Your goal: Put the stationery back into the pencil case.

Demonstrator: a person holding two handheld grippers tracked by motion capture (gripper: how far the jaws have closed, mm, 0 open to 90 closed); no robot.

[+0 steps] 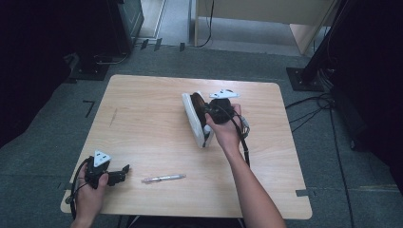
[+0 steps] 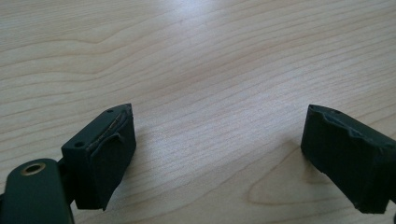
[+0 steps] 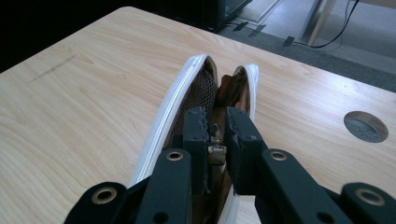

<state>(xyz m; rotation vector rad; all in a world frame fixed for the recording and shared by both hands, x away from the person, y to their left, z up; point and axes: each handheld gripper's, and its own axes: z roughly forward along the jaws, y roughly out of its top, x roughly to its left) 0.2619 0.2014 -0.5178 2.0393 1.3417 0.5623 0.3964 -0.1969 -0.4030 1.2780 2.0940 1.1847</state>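
Resting near the front left corner of the tabletop [image 1: 142,99], the left gripper [image 1: 124,170] sits low over bare wood with its jaws spread wide and nothing between them; the left gripper view shows only wood grain in the gap. Just right of it, close to the front edge, lies a pen [image 1: 164,178], apart from both tools. Right of centre and toward the far edge, a white-edged pencil case [image 1: 194,118] stands on its side, its zipper partly undone so the brown, mesh-lined inside shows. The right gripper [image 3: 215,140] is clenched on the small metal zipper pull [image 3: 215,150], with the two black pads pressed against it from either side.

The step in hand looks like opening the case by drawing the zipper along its track. The next move likely calls for a steady pull along the line of the zipper, keeping the clamp tight so the pull does not slip. Since nothing braces the case, the free left tool may need to come across and hold it.
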